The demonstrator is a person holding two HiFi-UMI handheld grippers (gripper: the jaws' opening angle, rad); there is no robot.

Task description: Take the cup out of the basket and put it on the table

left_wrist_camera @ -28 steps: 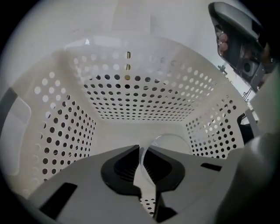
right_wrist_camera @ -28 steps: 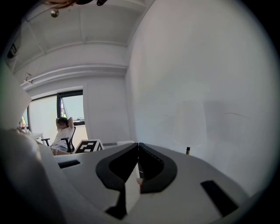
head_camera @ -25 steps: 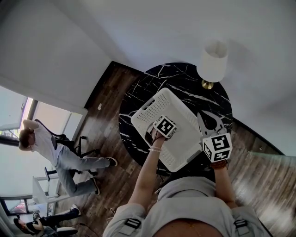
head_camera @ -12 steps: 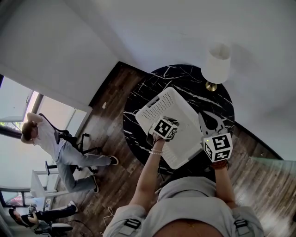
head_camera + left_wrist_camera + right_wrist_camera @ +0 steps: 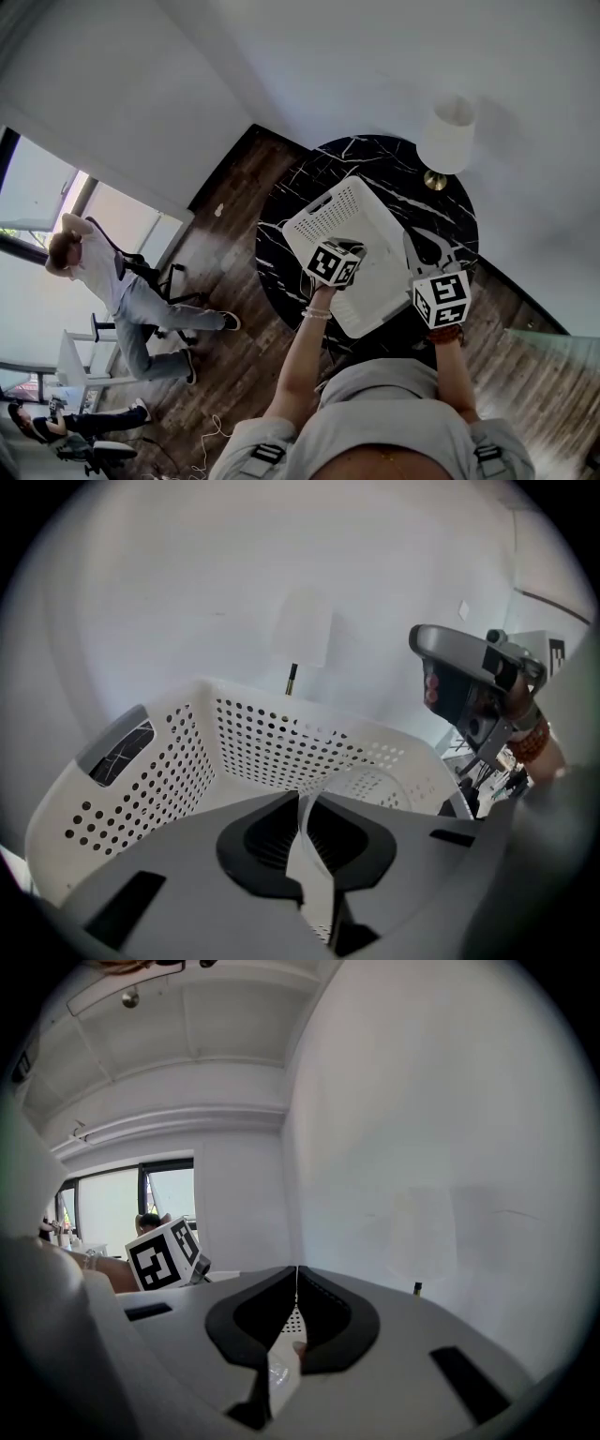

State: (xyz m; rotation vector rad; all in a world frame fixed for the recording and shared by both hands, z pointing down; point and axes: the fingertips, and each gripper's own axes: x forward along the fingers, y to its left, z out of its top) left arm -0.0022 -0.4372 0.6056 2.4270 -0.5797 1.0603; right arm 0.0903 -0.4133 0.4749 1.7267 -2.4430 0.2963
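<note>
A white perforated basket (image 5: 370, 220) (image 5: 234, 752) stands on the round black marble table (image 5: 292, 199). In the left gripper view my left gripper (image 5: 300, 803) reaches into the basket and is shut on the thin white wall of the cup (image 5: 356, 772), whose rim curves away to the right. In the head view this gripper (image 5: 349, 255) sits over the basket's near left edge and hides the cup. My right gripper (image 5: 427, 248) (image 5: 296, 1274) hangs at the basket's right side, its jaws shut with nothing between them.
A lamp with a white shade (image 5: 448, 136) (image 5: 302, 630) stands at the table's far right edge, close to the wall. Dark wood floor surrounds the table. A person (image 5: 103, 281) sits on a chair at the far left, by the windows.
The head view has shifted. My left gripper now sits over the basket's near left edge rather than its middle. The right gripper has kept its place beside the basket.
</note>
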